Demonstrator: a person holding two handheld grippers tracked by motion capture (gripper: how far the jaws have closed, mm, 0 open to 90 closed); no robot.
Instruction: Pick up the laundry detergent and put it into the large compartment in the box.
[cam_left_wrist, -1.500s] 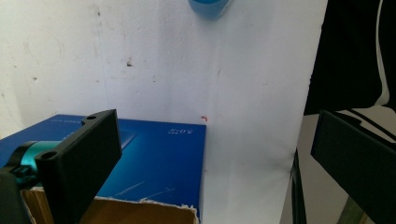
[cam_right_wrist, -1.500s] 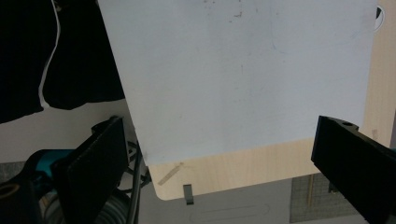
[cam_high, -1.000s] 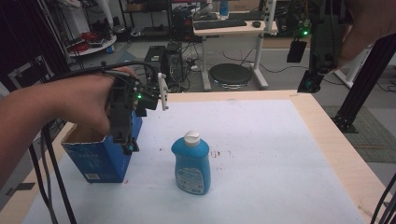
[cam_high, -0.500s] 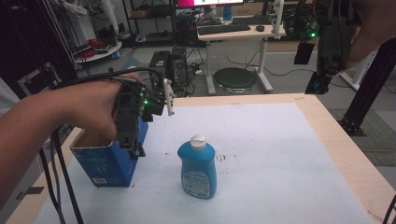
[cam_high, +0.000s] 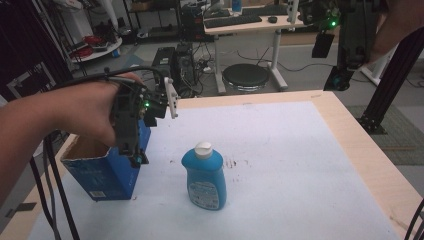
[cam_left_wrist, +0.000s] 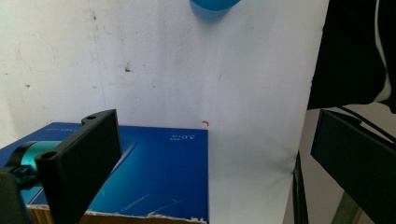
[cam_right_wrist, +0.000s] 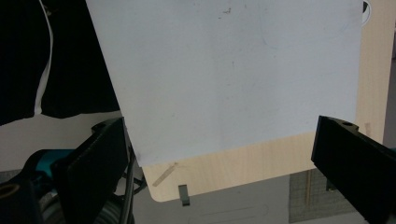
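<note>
Bottle (cam_high: 203, 176): blue, white cap, pale printed label. Box (cam_high: 107, 172): dark blue with white lettering, brown cardboard inside, lying beneath the black fingers (cam_left_wrist: 86, 158) of the left gripper. Table (cam_high: 350, 135): pale wood edge, white sheet speckled with small dark marks.

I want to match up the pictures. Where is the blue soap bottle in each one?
High view: the blue soap bottle stands upright near the middle of the white mat.
Left gripper view: just its rounded blue edge peeks in at the top.
Right gripper view: it is not in the picture.
Shared landmark: the white mat.
</note>
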